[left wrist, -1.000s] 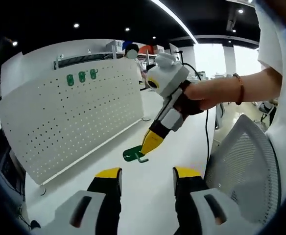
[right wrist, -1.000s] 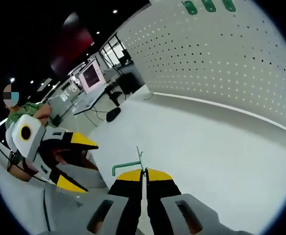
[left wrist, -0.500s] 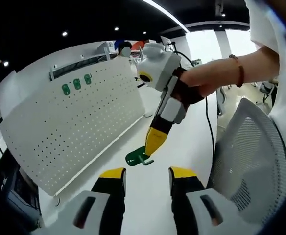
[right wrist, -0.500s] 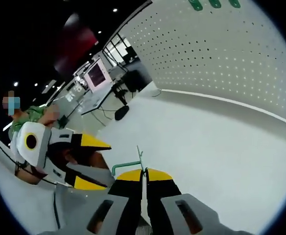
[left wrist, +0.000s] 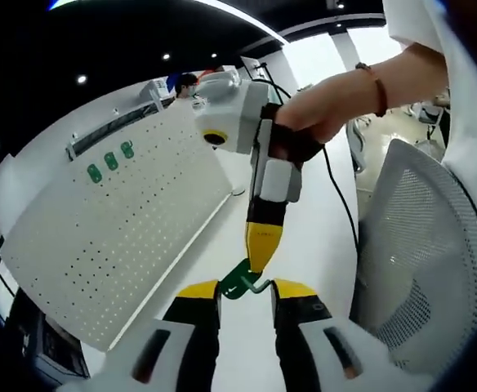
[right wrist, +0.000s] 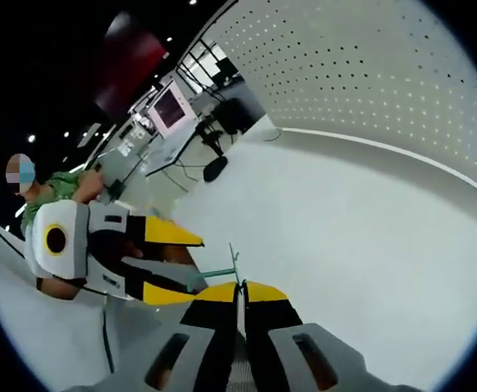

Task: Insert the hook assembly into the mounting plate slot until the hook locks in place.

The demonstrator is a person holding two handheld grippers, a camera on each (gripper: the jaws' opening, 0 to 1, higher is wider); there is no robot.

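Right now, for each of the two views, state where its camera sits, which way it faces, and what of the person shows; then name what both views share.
Left gripper view: rides the left gripper, facing the white pegboard and table; the right gripper holds the green hook; the person's hand shows.
Right gripper view: rides the right gripper, shut on the hook, facing the table and pegboard; the left gripper enters from the left.
Shared: hook, pegboard, table, both grippers.

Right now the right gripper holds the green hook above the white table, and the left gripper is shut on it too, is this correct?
Not quite. In the left gripper view, the left gripper is open, its jaws either side of the green hook. The right gripper alone holds it above the white table.
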